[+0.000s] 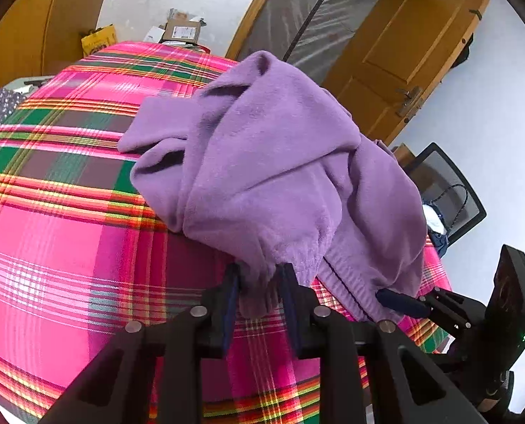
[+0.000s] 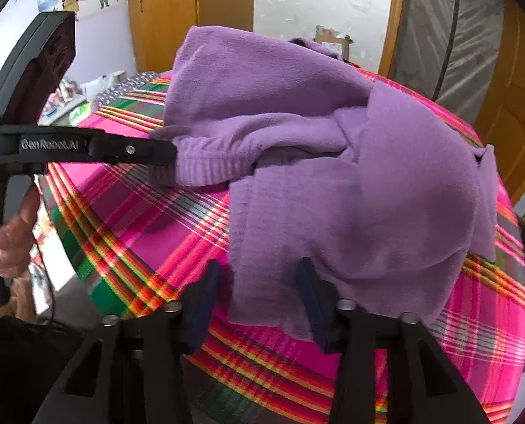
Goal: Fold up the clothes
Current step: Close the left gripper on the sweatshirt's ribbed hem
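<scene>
A crumpled purple fleece garment (image 1: 269, 148) (image 2: 333, 176) lies in a heap on a bed with a pink plaid cover (image 1: 68, 212) (image 2: 139, 219). In the left wrist view my left gripper (image 1: 259, 277) is shut on a bunched piece of the garment's near edge. The right wrist view shows that same gripper (image 2: 172, 157) from the side, clamped on the ribbed hem (image 2: 206, 169). My right gripper (image 2: 257, 282) straddles another edge of the garment. Its right finger touches the fleece, while its left finger (image 2: 206, 293) stands apart from it, so the jaws are open around the cloth.
A person's hand (image 2: 8, 240) holds the left gripper's handle. A wooden door (image 1: 403, 53) and a black chair (image 1: 446, 190) stand beyond the bed's right side. Cardboard boxes (image 1: 181, 30) sit past the far end. A plastic-wrapped mattress (image 2: 449, 28) leans on the wall.
</scene>
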A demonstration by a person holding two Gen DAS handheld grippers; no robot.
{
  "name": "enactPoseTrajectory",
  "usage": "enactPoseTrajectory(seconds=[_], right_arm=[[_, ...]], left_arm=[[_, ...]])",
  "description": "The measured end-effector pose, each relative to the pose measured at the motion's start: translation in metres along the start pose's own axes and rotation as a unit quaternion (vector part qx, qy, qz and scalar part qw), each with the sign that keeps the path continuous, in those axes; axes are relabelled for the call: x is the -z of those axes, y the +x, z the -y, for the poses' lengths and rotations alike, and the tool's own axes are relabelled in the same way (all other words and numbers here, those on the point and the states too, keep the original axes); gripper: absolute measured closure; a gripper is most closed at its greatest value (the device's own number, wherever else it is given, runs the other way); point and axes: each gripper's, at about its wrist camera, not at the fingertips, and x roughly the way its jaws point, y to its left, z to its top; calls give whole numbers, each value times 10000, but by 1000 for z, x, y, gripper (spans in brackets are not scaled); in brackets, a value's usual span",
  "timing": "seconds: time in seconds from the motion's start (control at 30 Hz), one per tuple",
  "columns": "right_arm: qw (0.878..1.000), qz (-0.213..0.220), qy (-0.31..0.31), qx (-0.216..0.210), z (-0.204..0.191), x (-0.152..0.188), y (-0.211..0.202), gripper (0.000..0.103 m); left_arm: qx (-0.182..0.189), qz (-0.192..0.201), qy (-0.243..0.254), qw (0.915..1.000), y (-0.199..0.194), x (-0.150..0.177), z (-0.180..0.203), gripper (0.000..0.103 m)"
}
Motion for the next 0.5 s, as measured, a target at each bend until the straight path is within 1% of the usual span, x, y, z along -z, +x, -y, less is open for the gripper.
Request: enactPoseTrajectory(seconds=[0.03, 0.07, 0.13, 0.27, 0.33, 0.4, 0.5], right_arm=[[10000, 1, -33, 24, 0, 0, 0, 66], [10000, 10, -84, 30, -1, 0, 0, 69], [9997, 38, -224, 64, -5, 1, 0, 73], [9995, 68, -321, 3, -6, 1, -1, 77], [9994, 83, -317, -137, -3, 2, -5, 79], [9990, 110, -287, -319, 1, 2, -9, 84], [9970, 220, -275, -683, 2, -6, -14, 87]], left_arm=[[21, 0, -33, 10000, 0, 0, -1, 87], [39, 5, -64, 10000, 0, -1, -2, 90], [50, 84, -94, 9999, -4, -4, -4, 92], [27, 273, -113, 9996, -13, -11, -7, 94], [-48, 397, -80, 9992, -21, -19, -9, 94], [-91, 517, -88, 9986, -30, -29, -14, 94], [-179, 691, -50, 9974, -43, -47, -22, 95]])
